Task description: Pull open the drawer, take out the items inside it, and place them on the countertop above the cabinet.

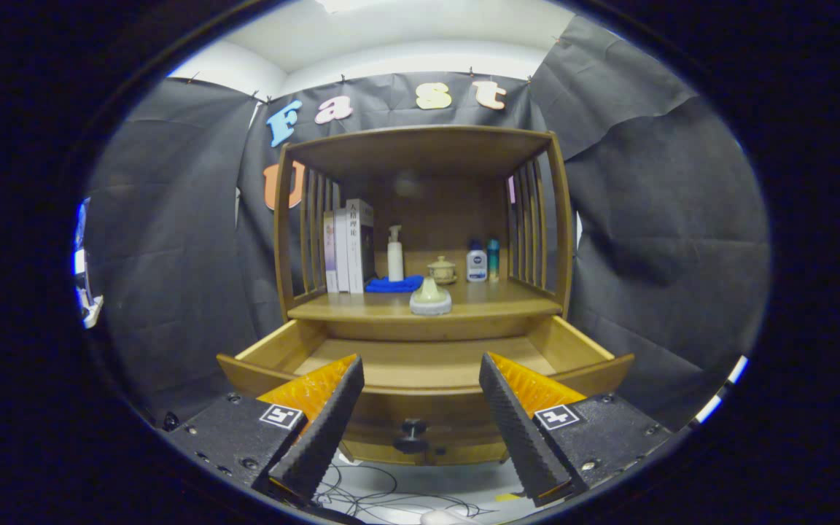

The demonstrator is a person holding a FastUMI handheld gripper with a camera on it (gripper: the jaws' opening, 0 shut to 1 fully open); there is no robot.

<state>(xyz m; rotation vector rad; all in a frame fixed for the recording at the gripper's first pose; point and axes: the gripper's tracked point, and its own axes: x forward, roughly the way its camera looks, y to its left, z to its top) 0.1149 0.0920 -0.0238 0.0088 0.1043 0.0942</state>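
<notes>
Your gripper (420,430) is spread wide with nothing between its fingers, hanging back in front of the open drawer (420,362), its knob (413,430) low between the fingertips. From this angle the drawer floor looks bare, though the front lip hides the near strip, so lift and tilt down to check it before you count the job done. Reading the countertop (362,308) left to right: books (351,244) stand upright, a blue cloth (394,284) lies flat beside them, a pump bottle (395,253) stands behind it, and a pale brush (431,297) sits at the front edge, likely the item taken out. A lidded cup (442,269) and two small bottles (483,261) stand further right. The brush sits handle-up, its base flat on the wood; I cannot tell which way its long axis runs.
</notes>
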